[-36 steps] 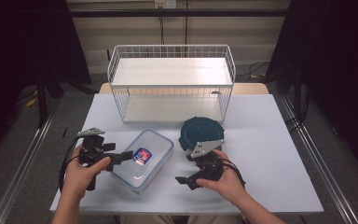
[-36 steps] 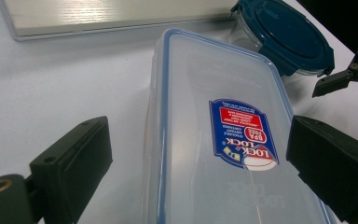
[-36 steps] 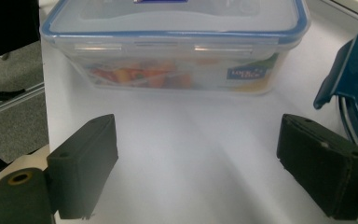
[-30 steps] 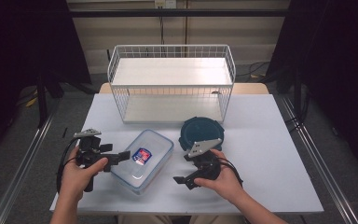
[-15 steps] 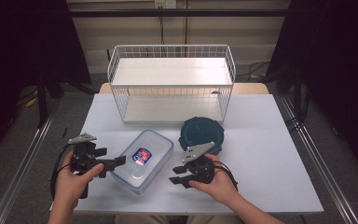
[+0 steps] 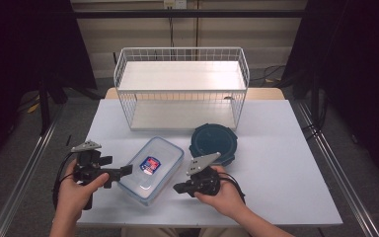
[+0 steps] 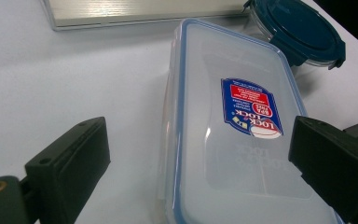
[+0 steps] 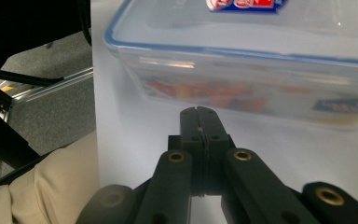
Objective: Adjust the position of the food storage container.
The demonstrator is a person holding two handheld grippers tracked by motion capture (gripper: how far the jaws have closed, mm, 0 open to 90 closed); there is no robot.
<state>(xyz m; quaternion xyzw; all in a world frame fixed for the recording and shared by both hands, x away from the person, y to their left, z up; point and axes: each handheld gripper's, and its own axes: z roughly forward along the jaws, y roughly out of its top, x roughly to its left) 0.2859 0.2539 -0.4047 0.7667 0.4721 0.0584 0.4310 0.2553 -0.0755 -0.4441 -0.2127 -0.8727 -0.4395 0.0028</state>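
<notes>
The white table [image 6: 286, 163] is smooth and matte, with bare surface to the right of the work. At its far edge stands a white wire basket [image 6: 181, 86], rectangular, open-topped, with a pale floor. In front of it sits a round container with a dark teal lid [image 6: 212, 143], its clip tabs showing at the rim. Just beside that lies the clear plastic box [image 6: 150, 168], rectangular with rounded corners, a blue seal line round the lid and a red-and-blue label on top. The left gripper [image 7: 196, 163] is spread wide, jaws either side of the box's near end without pressing on it. The right gripper [image 8: 200, 119] has just been closing; its jaws meet with nothing between, just short of the box's side wall.
</notes>
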